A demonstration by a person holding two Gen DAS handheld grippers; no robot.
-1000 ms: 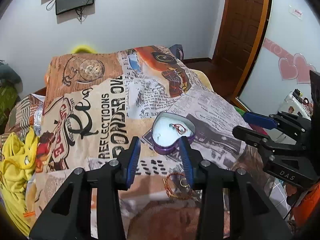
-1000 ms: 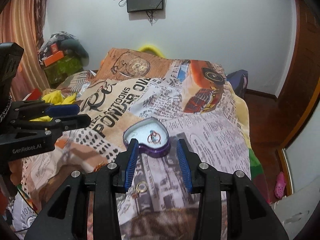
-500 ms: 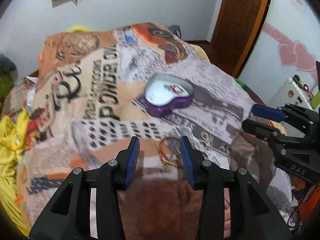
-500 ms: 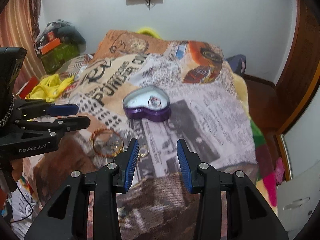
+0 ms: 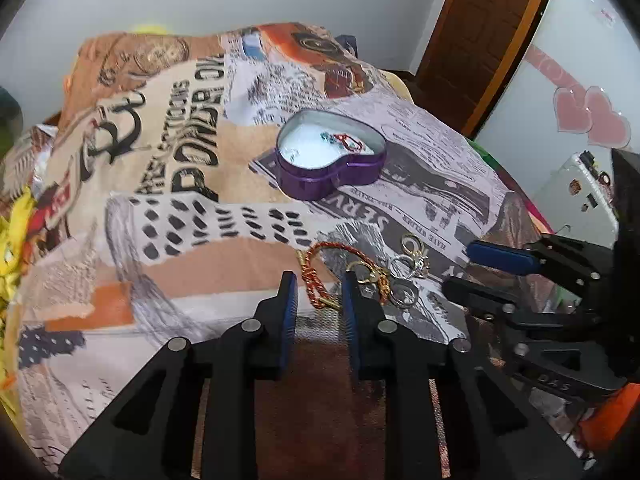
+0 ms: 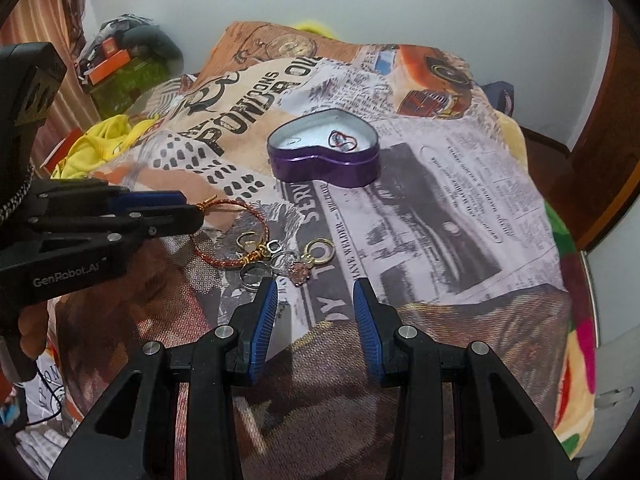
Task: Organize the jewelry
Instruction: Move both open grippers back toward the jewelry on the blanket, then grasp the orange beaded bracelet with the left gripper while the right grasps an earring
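Note:
A purple heart-shaped tin point(image 5: 332, 160) stands open on the printed blanket, with a small piece of jewelry inside; it also shows in the right wrist view point(image 6: 324, 156). A red-and-gold cord bracelet point(image 5: 320, 276) and several rings point(image 5: 408, 264) lie in front of it. My left gripper point(image 5: 319, 280) is open, its tips just above the bracelet's near end. My right gripper point(image 6: 315, 288) is open and empty, just short of the rings point(image 6: 292, 260) and the bracelet point(image 6: 232, 240).
The blanket-covered bed point(image 6: 460, 184) drops off at the right toward a wooden door point(image 5: 480, 32). Yellow cloth point(image 6: 100, 140) and clutter lie at the left edge. A white wall stands behind the bed.
Both grippers have moved down and forward toward the bed. The loose jewelry now lies right at the fingertips, and the tin looks nearer. Both stayed open.

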